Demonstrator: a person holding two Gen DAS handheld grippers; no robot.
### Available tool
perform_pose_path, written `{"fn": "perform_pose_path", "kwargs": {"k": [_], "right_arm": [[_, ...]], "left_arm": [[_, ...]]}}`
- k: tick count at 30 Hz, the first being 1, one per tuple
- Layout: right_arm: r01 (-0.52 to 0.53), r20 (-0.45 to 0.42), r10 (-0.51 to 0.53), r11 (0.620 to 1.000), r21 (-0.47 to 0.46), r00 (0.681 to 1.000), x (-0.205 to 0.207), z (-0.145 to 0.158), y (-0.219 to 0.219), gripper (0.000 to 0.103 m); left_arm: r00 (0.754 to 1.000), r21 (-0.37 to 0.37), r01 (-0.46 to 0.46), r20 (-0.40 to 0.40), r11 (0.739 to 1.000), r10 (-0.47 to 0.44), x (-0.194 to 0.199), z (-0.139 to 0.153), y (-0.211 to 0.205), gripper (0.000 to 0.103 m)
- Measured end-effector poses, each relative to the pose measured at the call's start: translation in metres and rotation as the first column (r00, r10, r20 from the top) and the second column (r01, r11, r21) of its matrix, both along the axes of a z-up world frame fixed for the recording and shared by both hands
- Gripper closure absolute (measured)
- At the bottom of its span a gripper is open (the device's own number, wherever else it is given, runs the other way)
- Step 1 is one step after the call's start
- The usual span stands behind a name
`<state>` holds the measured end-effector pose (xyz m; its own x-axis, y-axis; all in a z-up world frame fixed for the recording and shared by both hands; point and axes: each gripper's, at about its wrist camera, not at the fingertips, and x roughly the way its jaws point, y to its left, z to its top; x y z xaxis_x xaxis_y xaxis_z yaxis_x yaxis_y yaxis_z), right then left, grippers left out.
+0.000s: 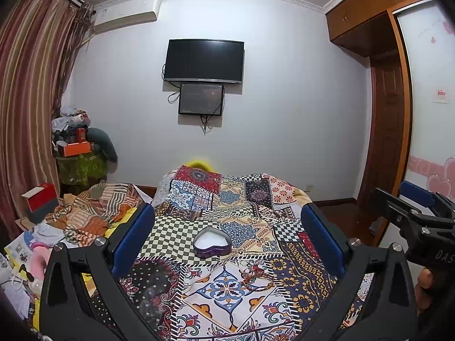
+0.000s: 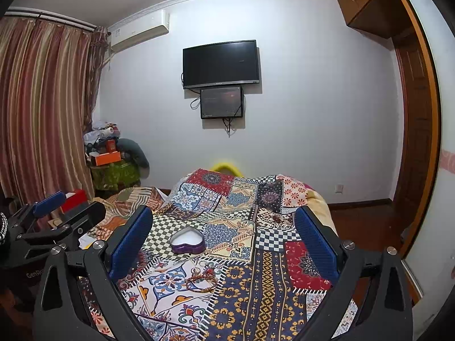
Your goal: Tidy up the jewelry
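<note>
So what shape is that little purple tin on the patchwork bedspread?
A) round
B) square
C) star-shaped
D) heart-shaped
D: the open purple tin has two lobes and a point, a heart outline with a white inside, lying on the patchwork bedspread.

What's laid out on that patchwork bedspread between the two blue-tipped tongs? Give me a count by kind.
Heart-shaped boxes: 1, the purple heart tin, open, with a pale inside.
Jewelry pieces: 1 red and gold cord bracelet, lying on the bedspread nearer the camera than the tin. I cannot tell whether it is more than one piece.
Total: 2

Both the left gripper and right gripper are open and hold nothing.
</note>
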<state>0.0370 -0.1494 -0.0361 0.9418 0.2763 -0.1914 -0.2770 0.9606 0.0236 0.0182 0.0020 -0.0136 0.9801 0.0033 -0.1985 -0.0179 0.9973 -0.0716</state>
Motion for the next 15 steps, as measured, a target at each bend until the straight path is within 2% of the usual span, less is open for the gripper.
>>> {"fn": "perform_pose_path", "kwargs": {"k": [8,15], "right_arm": [[0.001,-0.03,-0.001,1.0,0.003,1.0,0.011,-0.006,-0.004,0.004],[0.037,-0.106,-0.039,0.999,-0.015,0.994,0.039,-0.029,-0.009,0.004]], "left_arm": [[1.0,-0.002,0.0,-0.027,1.0,0.0,0.009,-0.006,0.002,0.0],[0.995,-0.001,0.02,-0.1,1.0,-0.02,0.034,-0.024,0.003,0.0]]}}
